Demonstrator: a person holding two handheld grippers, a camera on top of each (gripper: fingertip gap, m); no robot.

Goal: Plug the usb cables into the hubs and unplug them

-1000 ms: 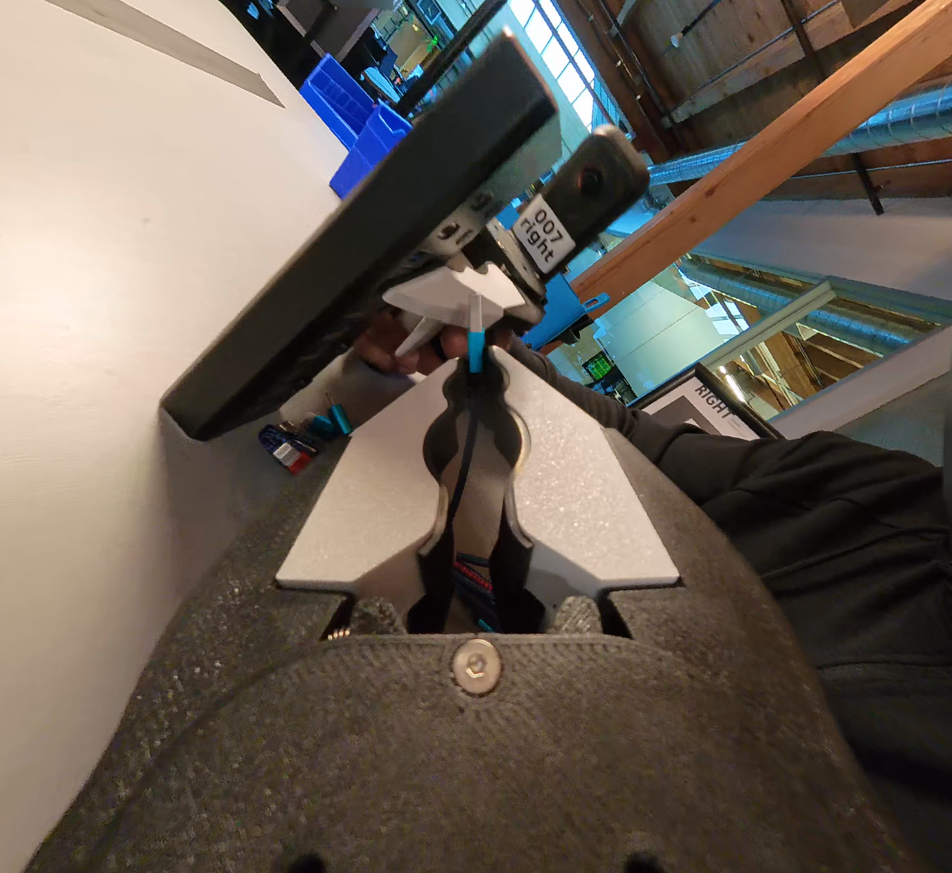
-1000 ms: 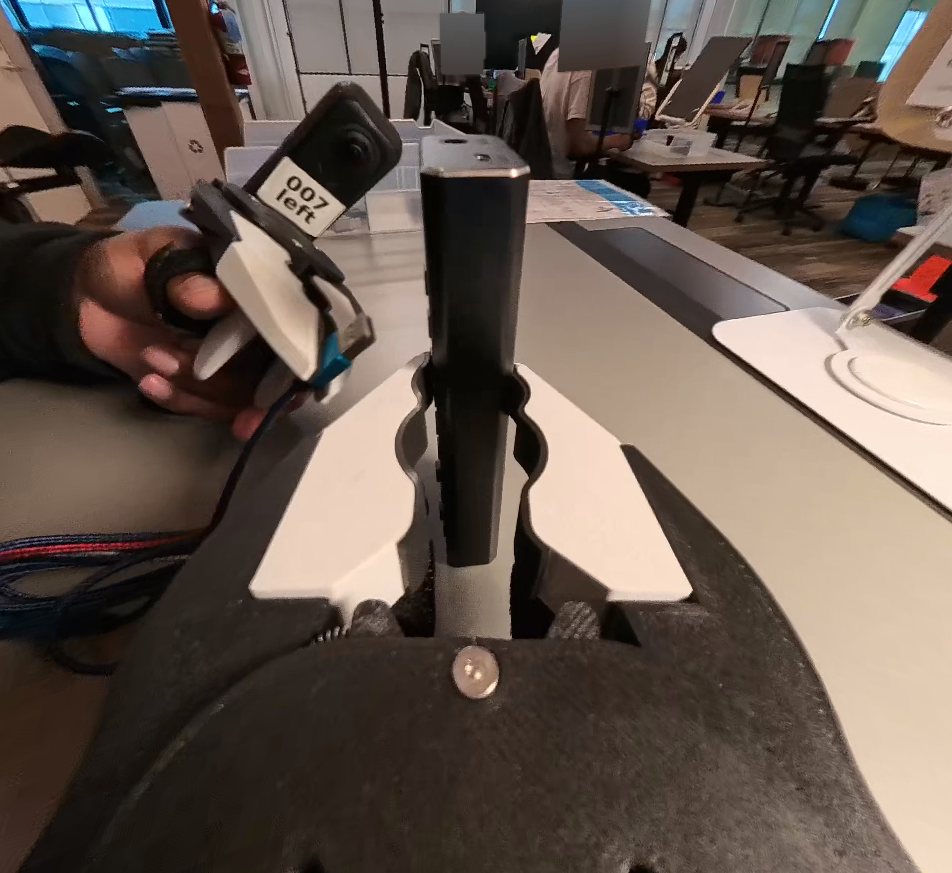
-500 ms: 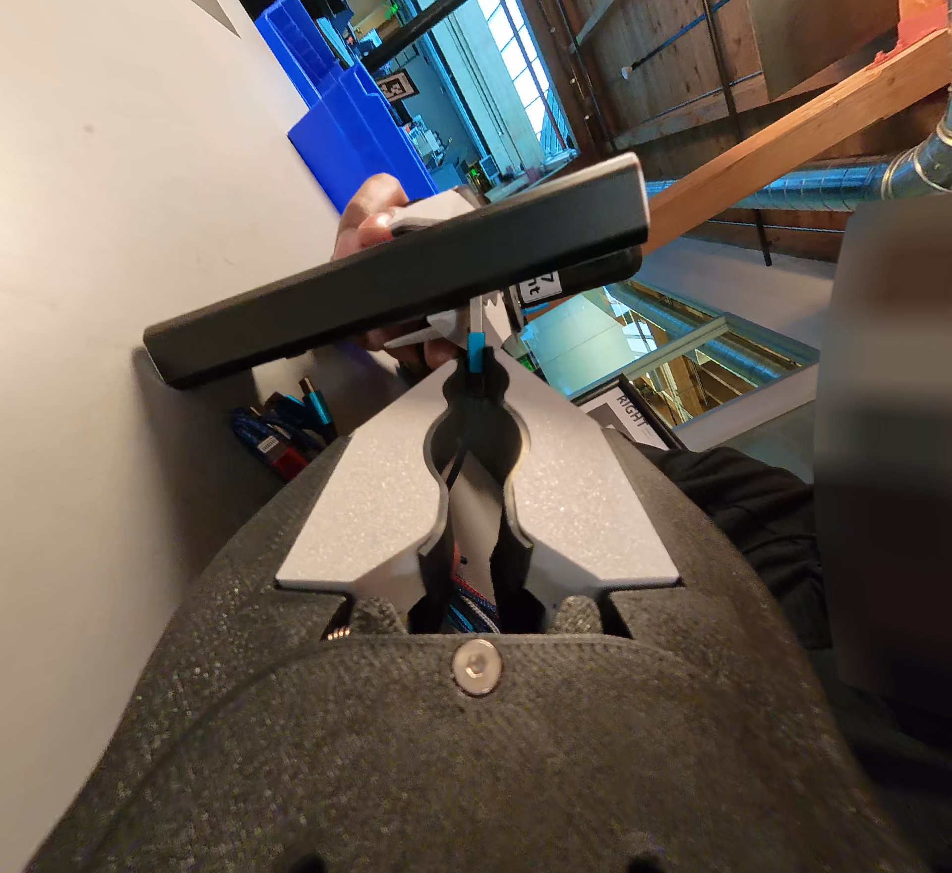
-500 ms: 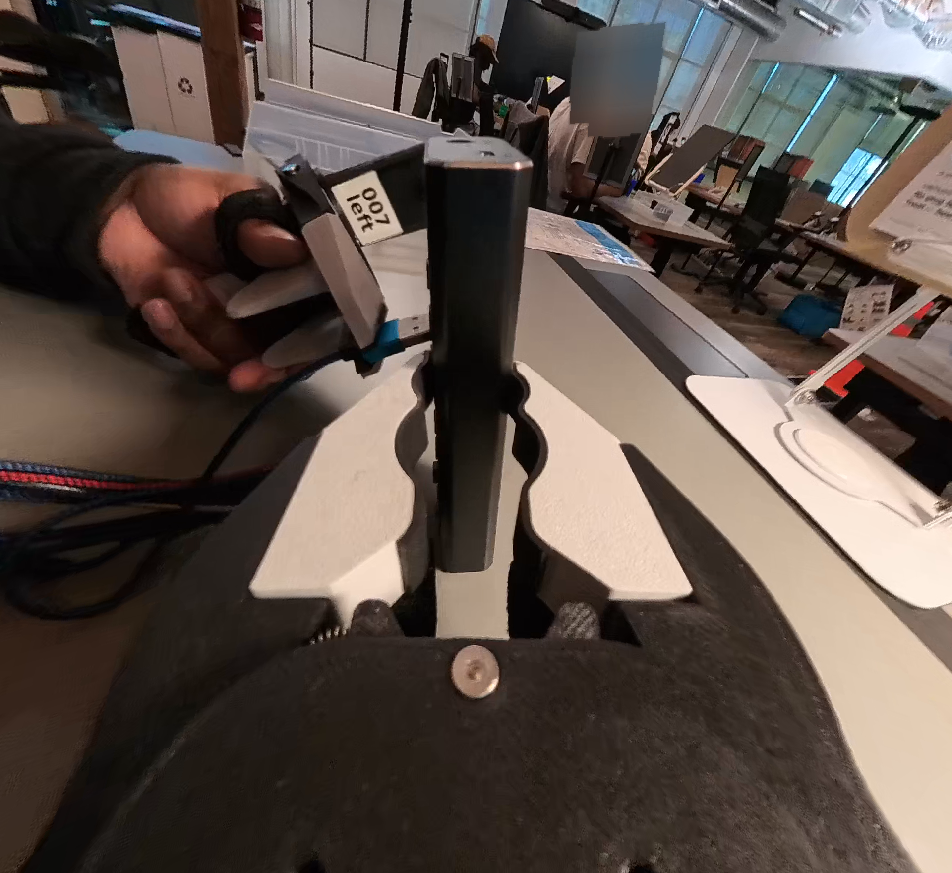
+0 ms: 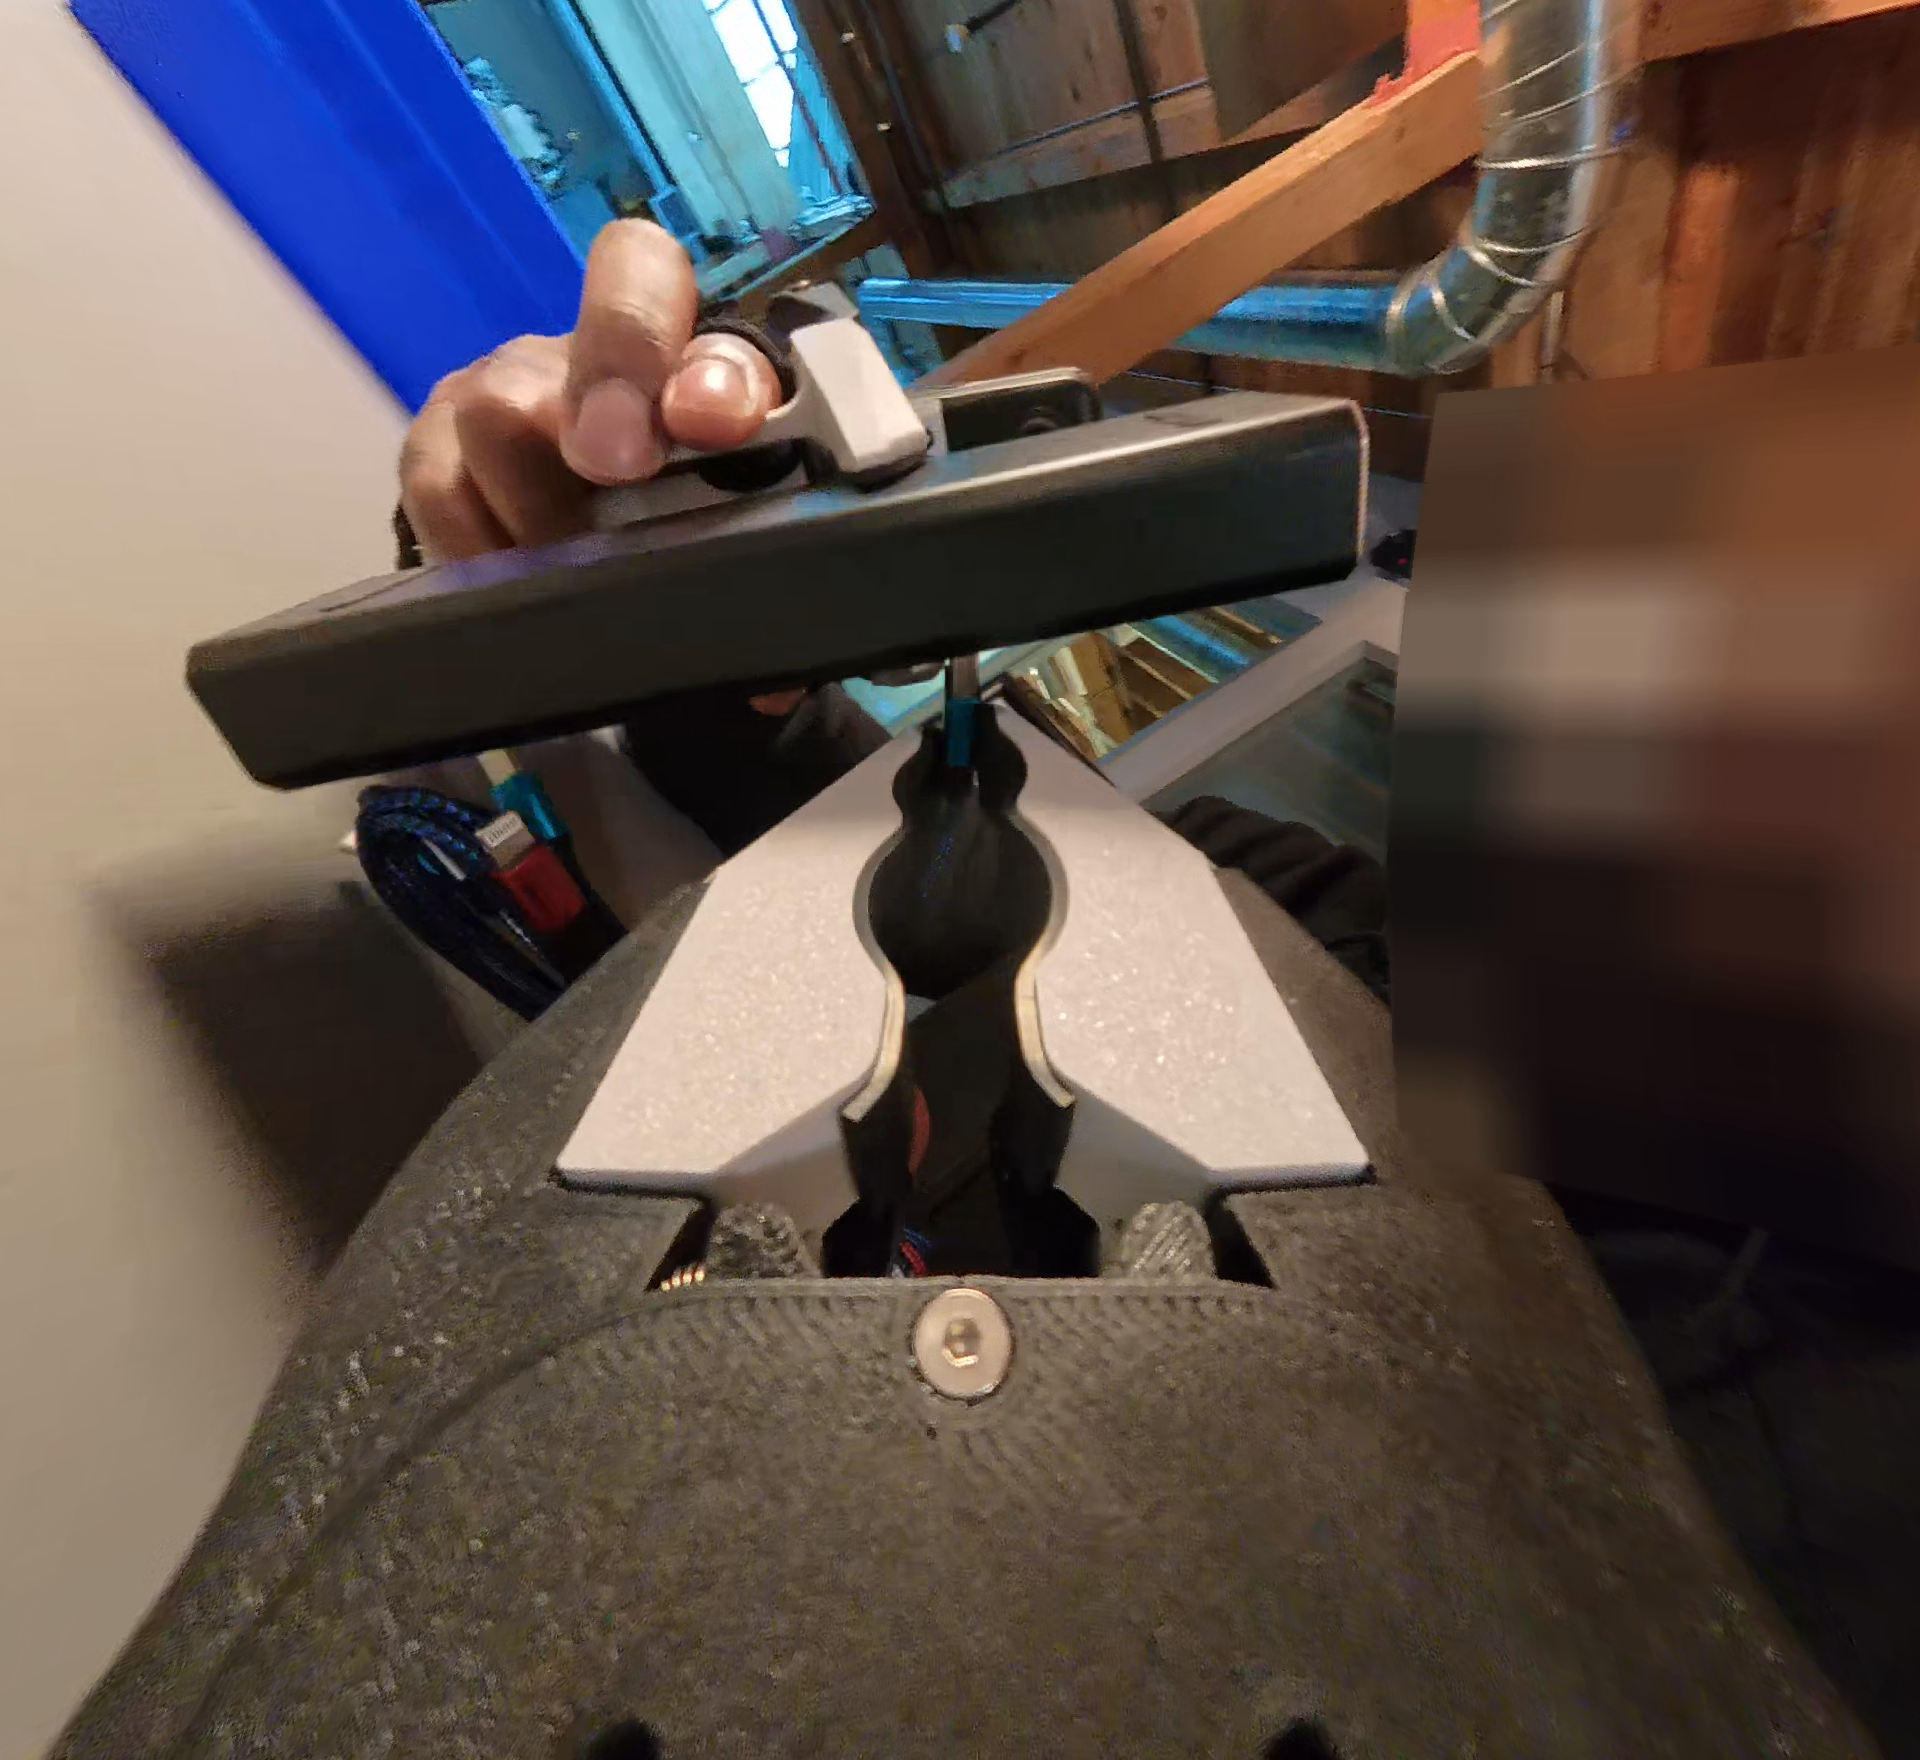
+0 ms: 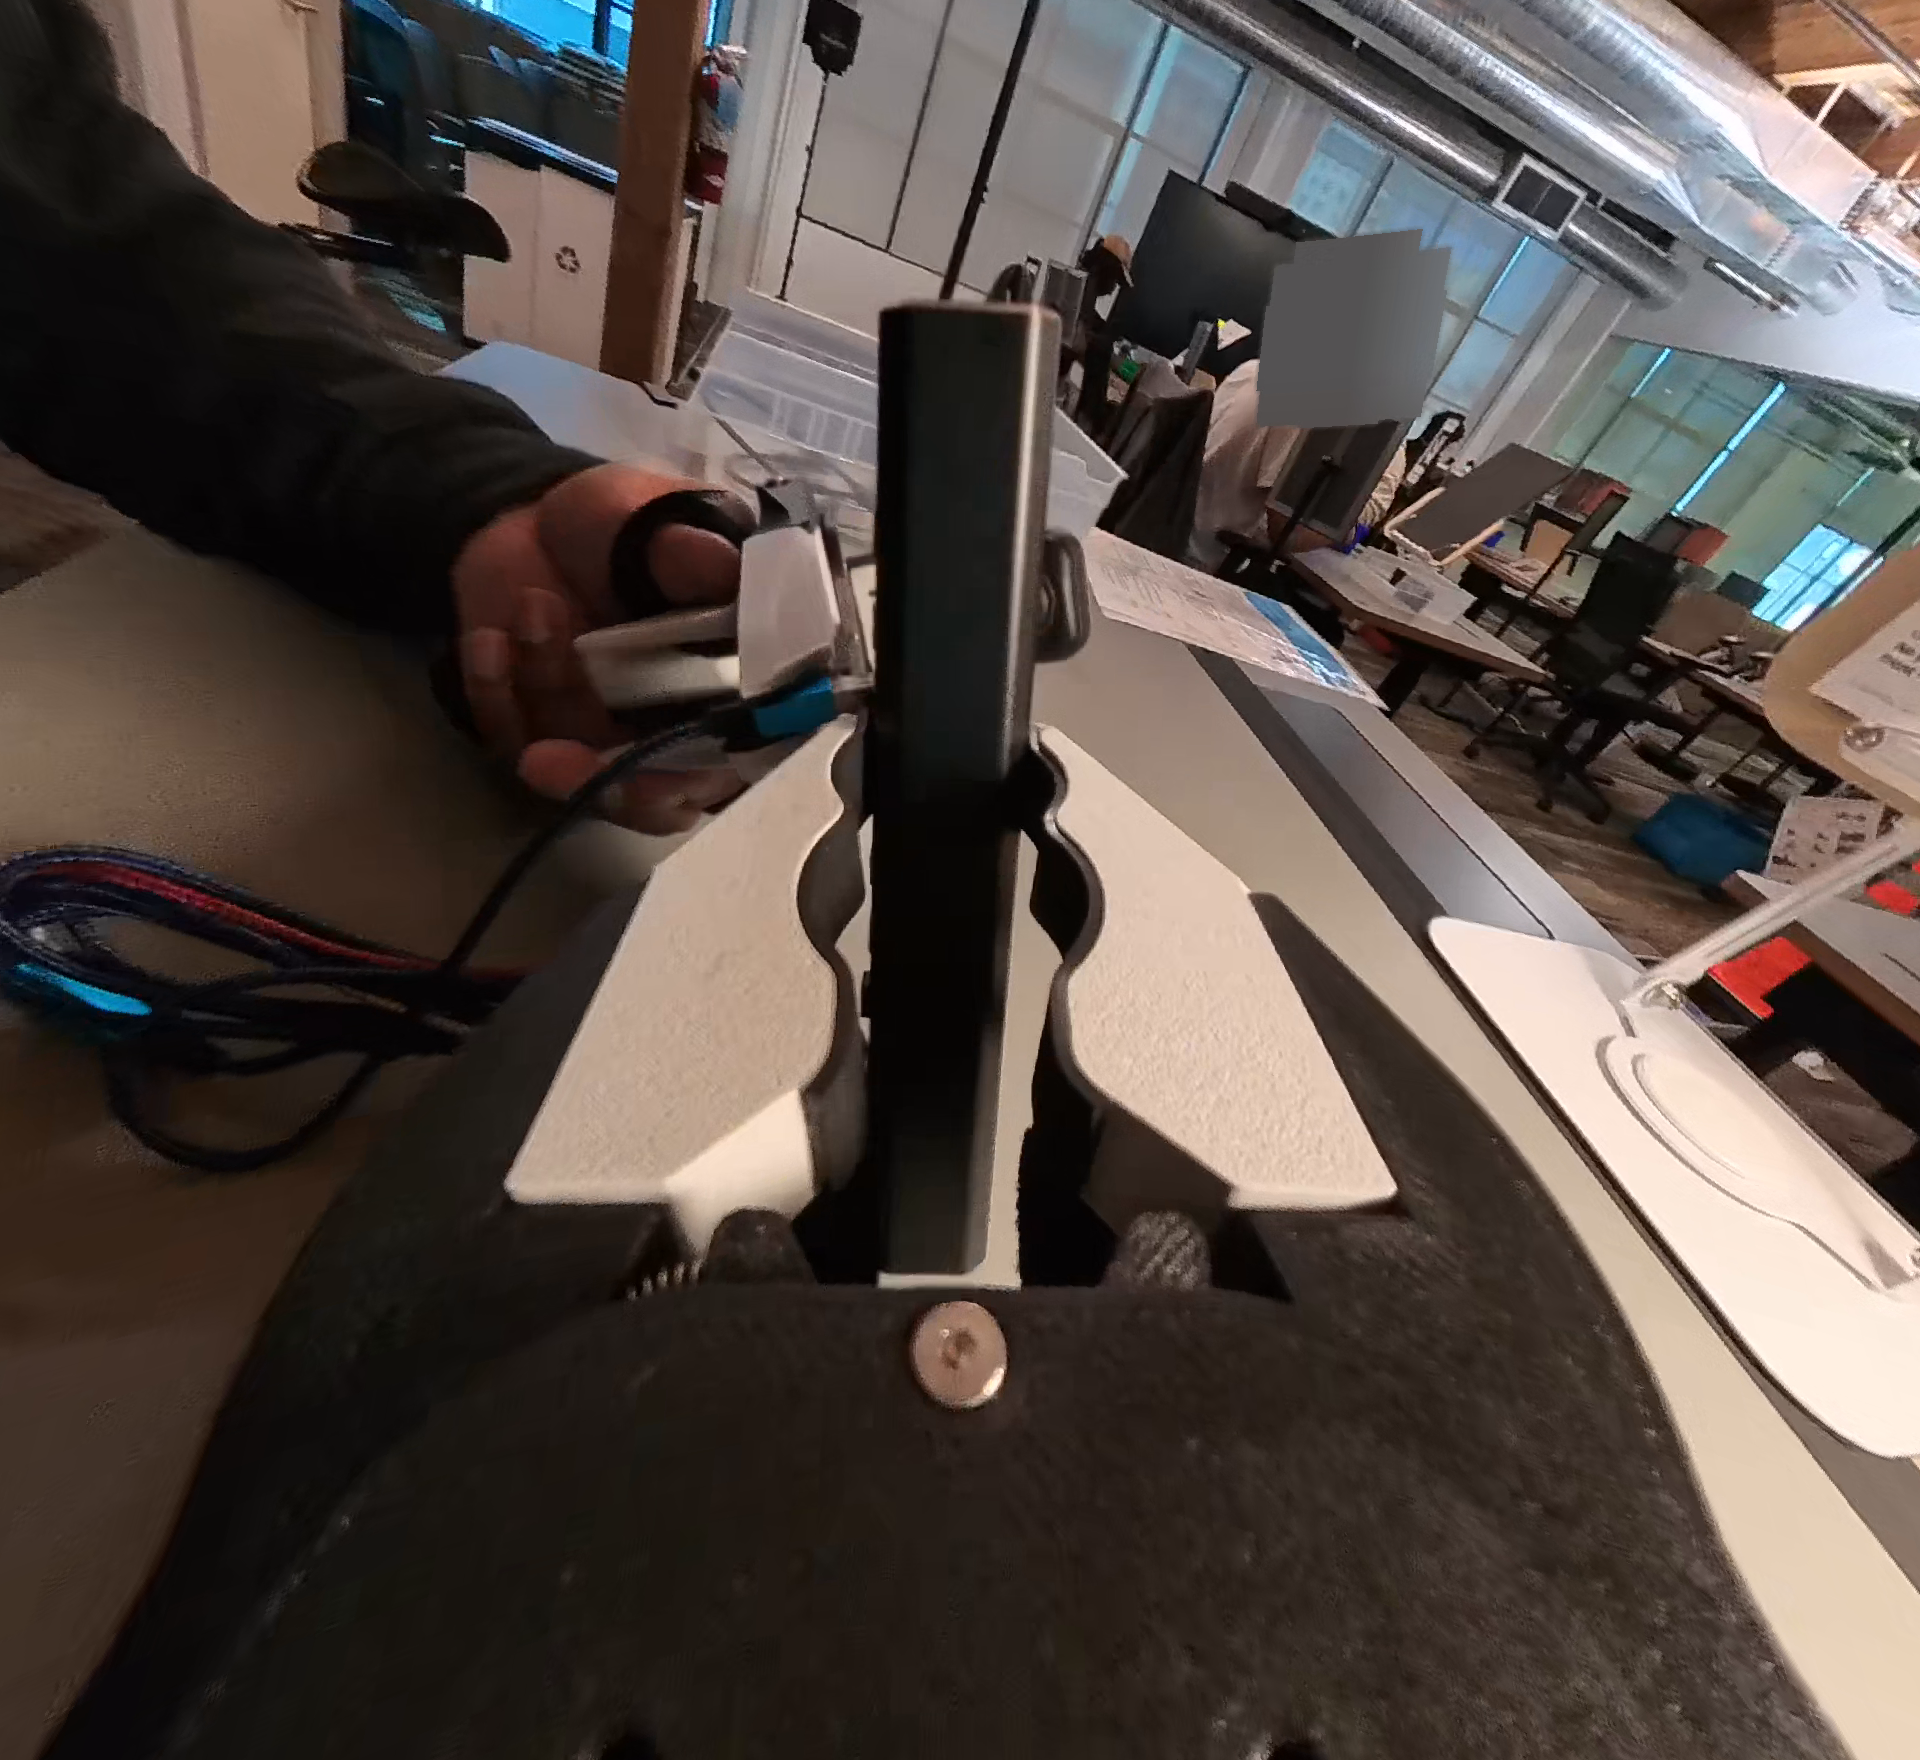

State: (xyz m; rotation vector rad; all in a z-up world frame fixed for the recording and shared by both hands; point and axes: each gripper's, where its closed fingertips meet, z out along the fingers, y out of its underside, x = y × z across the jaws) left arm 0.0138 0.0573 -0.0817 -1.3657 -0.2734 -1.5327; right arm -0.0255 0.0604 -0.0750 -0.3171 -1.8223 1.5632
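Note:
My right gripper (image 6: 951,754) is shut on a long black USB hub (image 6: 951,567) and holds it upright above the table. The hub also shows in the left wrist view (image 5: 779,588), lying across the frame. My left gripper (image 5: 961,754) is shut on a blue USB plug (image 5: 961,736) with a black cable. The plug's metal tip meets the side of the hub. In the right wrist view the blue plug (image 6: 795,718) and the left gripper (image 6: 831,671) press against the hub's left face. How deep the plug sits is hidden.
A bundle of blue, red and black USB cables (image 6: 156,962) lies on the grey table (image 6: 260,671) at the left; it also shows under the hub (image 5: 488,869). A white stand base (image 6: 1662,1118) sits at the right. Blue bins (image 5: 312,100) stand far off. Both grippers' tips are close together, under 4 cm apart.
My left gripper has brought the blue plug from beside the hub up against its side. The hub has tilted and both grippers have come closer together.

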